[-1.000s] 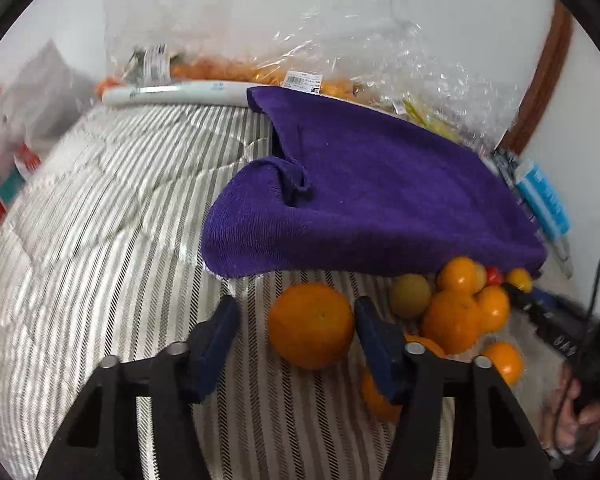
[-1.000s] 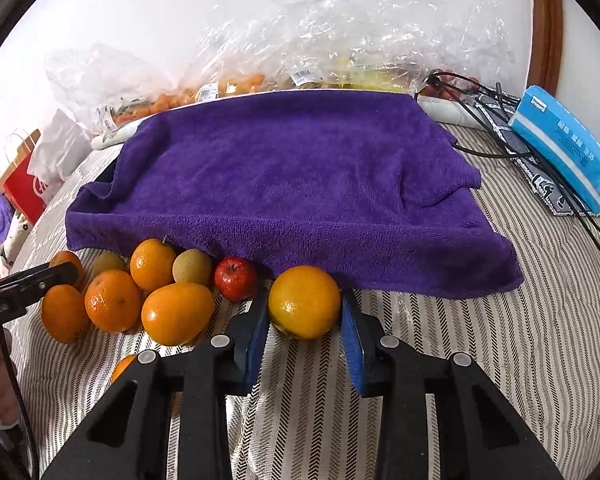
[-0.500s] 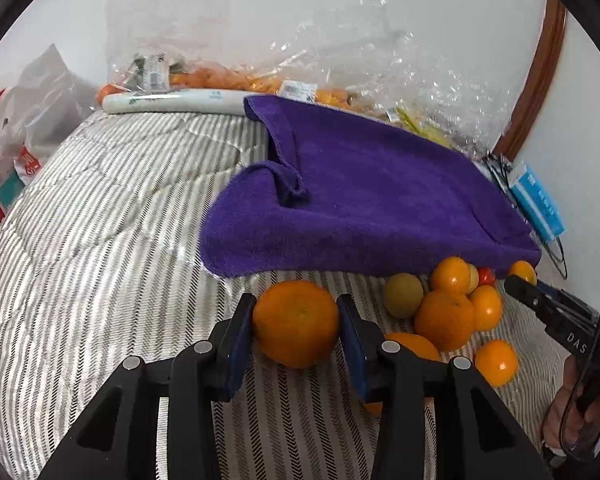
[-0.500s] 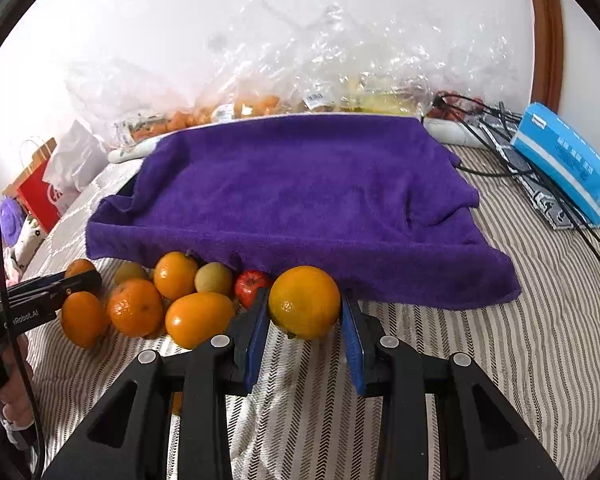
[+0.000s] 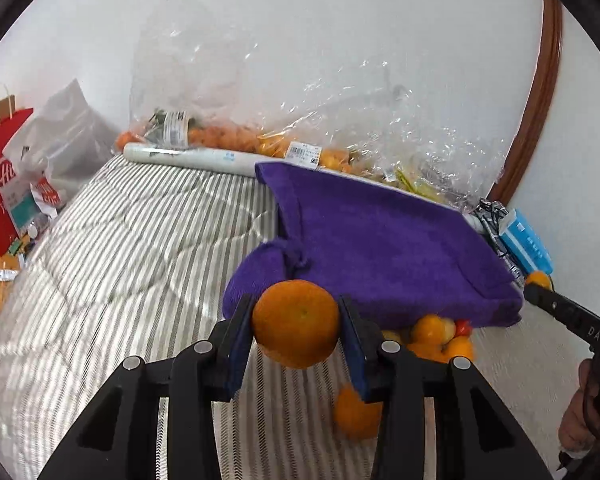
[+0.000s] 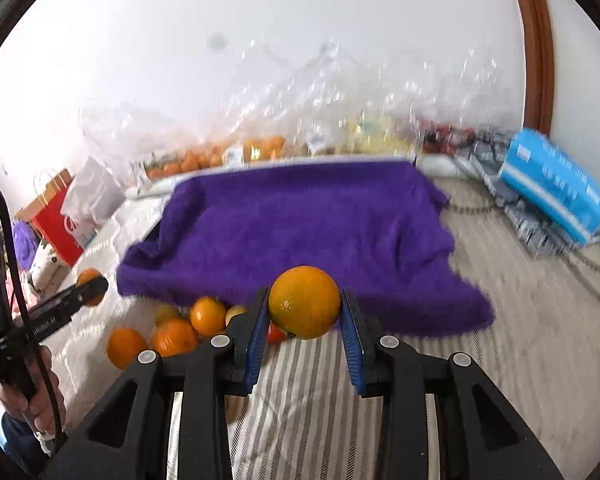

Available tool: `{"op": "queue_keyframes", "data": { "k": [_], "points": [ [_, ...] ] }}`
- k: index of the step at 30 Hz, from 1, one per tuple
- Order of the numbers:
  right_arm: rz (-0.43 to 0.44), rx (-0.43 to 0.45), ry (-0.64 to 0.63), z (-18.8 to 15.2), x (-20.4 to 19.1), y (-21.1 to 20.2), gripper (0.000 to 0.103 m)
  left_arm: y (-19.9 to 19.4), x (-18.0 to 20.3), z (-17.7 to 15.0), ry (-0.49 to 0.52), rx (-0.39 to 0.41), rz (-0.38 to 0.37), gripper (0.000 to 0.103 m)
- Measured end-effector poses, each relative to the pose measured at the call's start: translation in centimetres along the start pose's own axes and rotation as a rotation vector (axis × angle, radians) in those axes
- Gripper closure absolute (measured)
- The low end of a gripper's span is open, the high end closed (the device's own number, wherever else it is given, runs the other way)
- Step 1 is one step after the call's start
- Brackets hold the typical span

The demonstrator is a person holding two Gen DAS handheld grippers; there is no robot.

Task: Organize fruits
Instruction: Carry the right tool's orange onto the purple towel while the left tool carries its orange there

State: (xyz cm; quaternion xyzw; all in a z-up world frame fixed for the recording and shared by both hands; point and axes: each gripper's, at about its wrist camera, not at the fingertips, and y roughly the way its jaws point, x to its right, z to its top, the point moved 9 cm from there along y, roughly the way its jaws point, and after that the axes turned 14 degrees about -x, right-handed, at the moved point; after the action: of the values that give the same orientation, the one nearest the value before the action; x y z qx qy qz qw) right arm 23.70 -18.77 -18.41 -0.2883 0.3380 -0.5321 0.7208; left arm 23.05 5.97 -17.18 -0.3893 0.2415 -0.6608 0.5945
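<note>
My left gripper is shut on an orange and holds it above the striped bed, in front of the purple towel. My right gripper is shut on a yellower orange, also lifted before the purple towel. A pile of loose fruit lies at the towel's near edge: several oranges, a greenish fruit and a small red one. In the left wrist view the pile sits low right, partly hidden by my fingers.
Clear plastic bags of fruit and a white roll lie along the wall. A red paper bag stands left. A blue tissue pack and cables lie right of the towel.
The left gripper closed on its orange. Both grippers have lifted their oranges up off the bed, so the fruit pile now sits lower in view.
</note>
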Motion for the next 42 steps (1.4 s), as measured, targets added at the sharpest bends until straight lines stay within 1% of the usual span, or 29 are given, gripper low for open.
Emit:
{"op": "queue_keyframes", "data": {
  "k": [1, 3, 4, 7, 9, 11, 13, 17, 21, 22, 24, 26, 29, 33, 37, 42],
  "points": [
    [0.001, 0.01, 0.002, 0.6, 0.0, -0.4, 0.069, -0.8, 0.7, 1.0, 0.007, 0.014, -0.029, 0.064],
    [0.0, 0.027, -0.004, 2.1, 0.0, -1.0, 0.069, -1.9, 1.5, 2.4, 0.021, 0.036, -0.059, 0.064],
    [-0.008, 0.035, -0.008, 2.7, -0.1, -1.2, 0.069, -2.3, 1.9, 3.3, 0.028, 0.048, -0.067, 0.064],
    [-0.023, 0.062, -0.03, 5.0, -0.4, -1.5, 0.069, -2.9, 3.1, 5.8, 0.028, 0.089, -0.124, 0.064],
    [-0.015, 0.083, -0.049, 6.4, -0.8, -1.7, 0.069, -2.4, 3.5, 7.2, 0.015, 0.091, -0.147, 0.064],
    [-0.021, 0.095, -0.068, 7.5, -1.0, -1.6, 0.069, -1.3, 3.6, 8.5, -0.007, 0.09, -0.152, 0.064],
    [-0.022, 0.112, -0.081, 8.4, -1.1, -1.1, 0.069, -0.2, 3.6, 9.0, -0.032, 0.09, -0.153, 0.064],
    [0.0, 0.106, -0.072, 8.7, -0.7, 0.9, 0.069, 2.5, 3.5, 9.4, -0.068, 0.073, -0.122, 0.064],
    [0.006, 0.051, -0.042, 7.8, 0.9, 3.9, 0.069, 5.3, 3.5, 8.7, -0.046, 0.025, -0.077, 0.064],
    [0.004, 0.039, -0.039, 7.6, 1.3, 4.5, 0.069, 5.9, 3.5, 8.2, -0.034, 0.01, -0.076, 0.064],
    [-0.006, 0.032, -0.033, 7.3, 2.0, 5.0, 0.069, 6.7, 3.5, 7.5, -0.028, -0.017, -0.099, 0.064],
    [-0.035, 0.021, -0.02, 7.0, 3.0, 5.4, 0.069, 7.2, 3.3, 6.9, -0.026, -0.048, -0.111, 0.064],
    [-0.04, 0.021, 0.008, 7.0, 4.3, 5.4, 0.069, 7.9, 3.4, 6.4, -0.022, -0.078, -0.118, 0.064],
    [-0.05, -0.002, 0.029, 6.6, 5.3, 6.0, 0.069, 8.1, 3.6, 6.0, 0.007, -0.092, -0.103, 0.064],
    [-0.042, -0.039, 0.032, 6.2, 5.1, 7.0, 0.069, 8.2, 3.7, 6.0, 0.019, -0.096, -0.089, 0.064],
    [-0.06, -0.064, 0.001, 5.8, 4.3, 7.8, 0.069, 8.8, 3.7, 5.7, 0.031, -0.141, -0.072, 0.064]
  ]
}}
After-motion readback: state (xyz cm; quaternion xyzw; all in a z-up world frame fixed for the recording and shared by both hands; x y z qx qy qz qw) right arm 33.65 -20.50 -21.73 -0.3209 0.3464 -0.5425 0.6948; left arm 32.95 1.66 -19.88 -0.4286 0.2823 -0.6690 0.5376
